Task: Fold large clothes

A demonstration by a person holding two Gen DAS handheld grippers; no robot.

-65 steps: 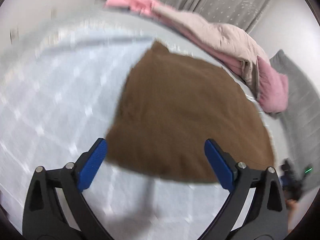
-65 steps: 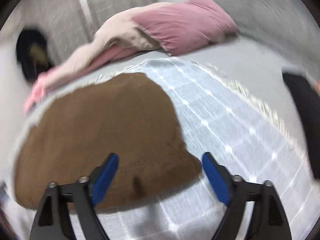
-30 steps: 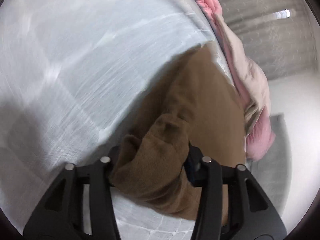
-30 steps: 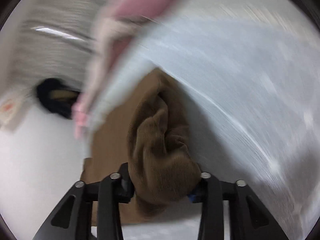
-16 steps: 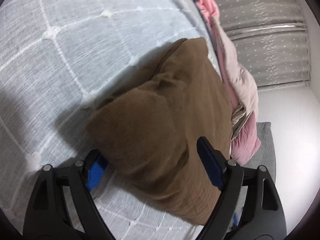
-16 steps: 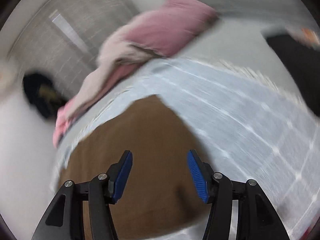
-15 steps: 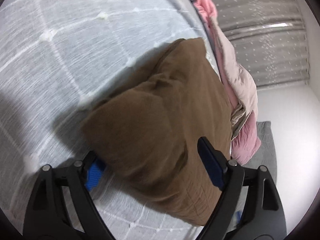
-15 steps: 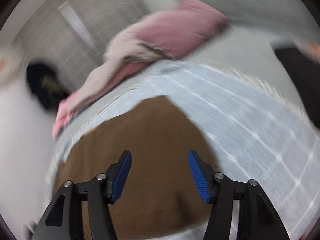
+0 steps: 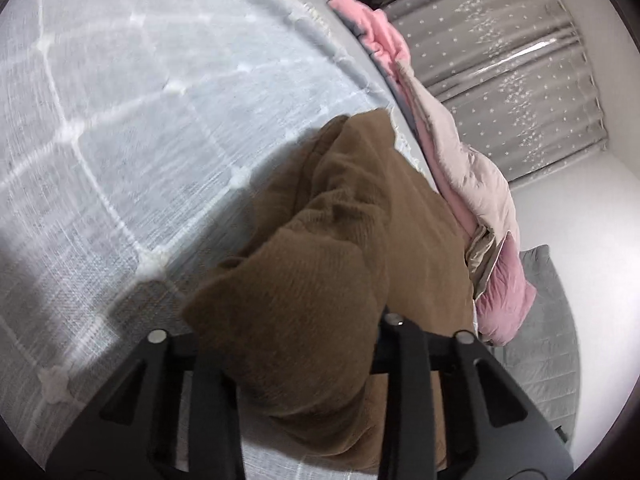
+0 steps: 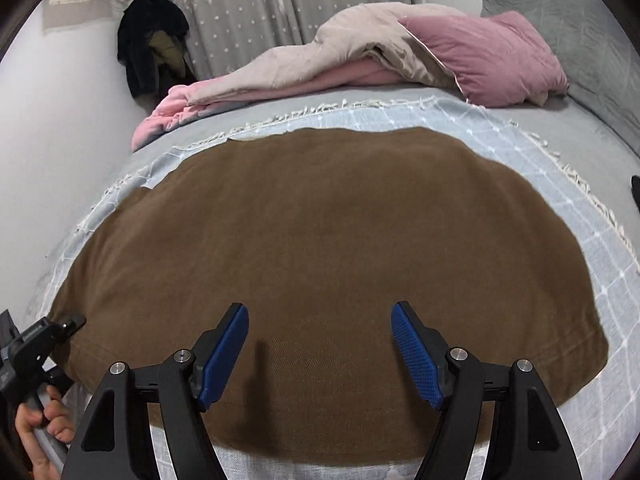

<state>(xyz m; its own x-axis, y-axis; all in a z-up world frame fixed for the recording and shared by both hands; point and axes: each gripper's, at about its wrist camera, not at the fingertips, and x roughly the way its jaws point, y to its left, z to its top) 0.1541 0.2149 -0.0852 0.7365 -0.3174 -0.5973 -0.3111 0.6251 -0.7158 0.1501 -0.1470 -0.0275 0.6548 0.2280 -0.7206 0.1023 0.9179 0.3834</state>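
A large brown garment [image 10: 320, 240] lies spread flat on a pale blue checked blanket [image 10: 520, 136] on the bed. My right gripper [image 10: 320, 344] is open and empty, held just above the garment's near edge. My left gripper [image 9: 288, 332] is shut on the garment's left corner [image 9: 304, 288], which bunches up between the fingers and hides the pads. In the right wrist view the left gripper [image 10: 60, 328] shows at the garment's far-left corner, held by a hand.
A pink and beige duvet [image 10: 360, 52] is heaped along the far side of the bed, with a grey pillow [image 10: 568, 8] at the right. Dark clothes [image 10: 152, 40] hang by the curtain. A white wall runs along the left.
My left gripper was open around the garment's corner and has shut on it. My right gripper has steadied, open, over the garment's near edge.
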